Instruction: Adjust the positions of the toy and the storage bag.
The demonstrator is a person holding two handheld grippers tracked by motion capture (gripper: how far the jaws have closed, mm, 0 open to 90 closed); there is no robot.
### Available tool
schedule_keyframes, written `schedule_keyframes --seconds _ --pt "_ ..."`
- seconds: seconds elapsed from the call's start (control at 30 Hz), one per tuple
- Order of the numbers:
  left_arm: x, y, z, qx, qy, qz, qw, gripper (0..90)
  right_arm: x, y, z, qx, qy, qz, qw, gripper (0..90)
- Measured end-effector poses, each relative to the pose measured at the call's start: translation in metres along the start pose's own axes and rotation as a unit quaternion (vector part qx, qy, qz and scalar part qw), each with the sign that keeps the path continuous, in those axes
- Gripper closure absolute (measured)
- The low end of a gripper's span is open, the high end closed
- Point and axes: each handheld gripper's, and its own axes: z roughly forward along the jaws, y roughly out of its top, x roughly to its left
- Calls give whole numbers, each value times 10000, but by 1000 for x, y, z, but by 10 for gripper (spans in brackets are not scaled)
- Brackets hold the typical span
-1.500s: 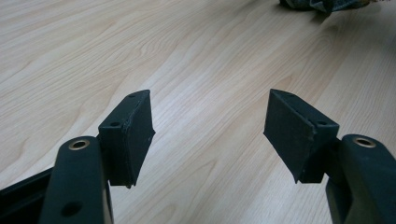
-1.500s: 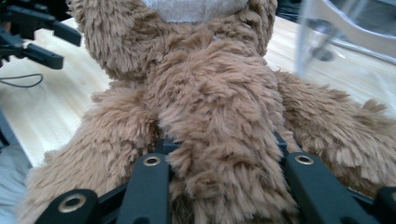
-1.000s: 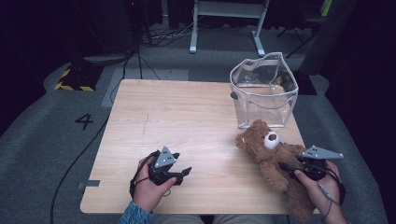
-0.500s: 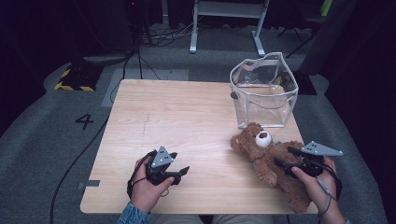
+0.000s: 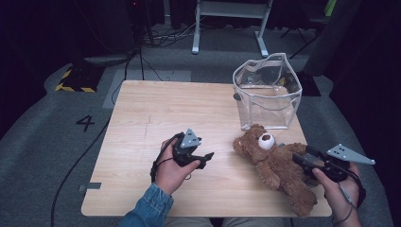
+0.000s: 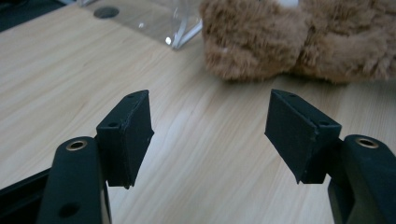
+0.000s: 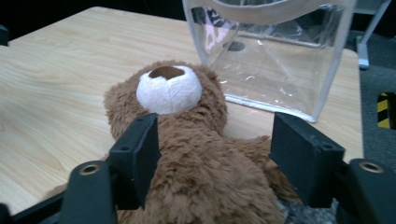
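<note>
Teddy bear (image 5: 276, 163) lies lower right of frame, head up-left toward the clear bag (image 5: 268, 92) — right gripper (image 7: 215, 154) fingers closing, straddling its body; left gripper (image 5: 206, 158) wide, empty.

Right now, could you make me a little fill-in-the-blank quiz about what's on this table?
1. The teddy bear lies on its ____, muzzle up.
2. The clear bag beyond the bear stands ____, its top open.
3. The right tool has the bear's ____ between its pads.
4. The left tool has ____ between its pads.

Missing words: back; upright; body; nothing
</note>
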Motion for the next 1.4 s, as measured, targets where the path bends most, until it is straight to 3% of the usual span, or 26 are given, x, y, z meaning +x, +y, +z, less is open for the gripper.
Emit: schedule_keyframes --seconds 0.13,0.27,0.37,0.47,0.6,0.67,0.7,0.83,0.87,0.93,0.97,1.03,1.07,1.2,1.23,1.33,1.4 --pt "0 14 19 -86 -13 41 10000 325 -6 7 -3 23 -23 -110 9999 456" --pt "2 28 42 -290 135 11 9995 344 -14 14 1 98 -51 -183 9998 488" --pt "2 37 65 -265 236 -36 9994 366 -16 14 6 93 -33 -162 9998 483" --pt "2 45 89 -295 315 -49 9991 383 -15 7 14 148 76 -145 9998 476" --pt "2 52 108 -354 487 -89 9981 375 -9 -8 28 363 265 -196 9988 437" --pt "1 55 116 -361 480 -123 9981 366 -8 -15 34 439 294 -273 9982 426" --pt "2 58 118 -355 531 -57 9979 360 -8 -18 35 397 360 -158 9984 410" --pt "3 66 133 -501 604 -290 9965 337 -9 -23 37 428 382 -174 9982 412" --pt "5 68 136 -468 653 -206 9966 341 -8 -25 37 414 398 -167 9982 412" --pt "6 71 142 -445 721 -237 9961 340 -7 -26 38 423 415 -123 9982 412" --pt "8 72 144 -433 746 -208 9961 340 -8 -27 38 438 422 -238 9979 412" --pt "12 75 149 -412 761 -222 9960 338 -8 -28 38 406 445 -237 9979 412" --pt "13 75 151 -438 742 -288 9959 336 -9 -27 37 385 471 -212 9979 412" --pt "17 76 156 -400 673 -243 9966 336 -13 -19 31 261 636 -212 9974 414" --pt "18 76 156 -364 722 -157 9966 338 -16 -14 29 260 588 -289 9975 422" --pt "21 76 159 -297 720 -182 9968 361 -25 -3 26 204 452 -378 9981 447" --pt "23 76 162 -339 688 -292 9966 363 -32 3 27 197 405 -392 9982 459"
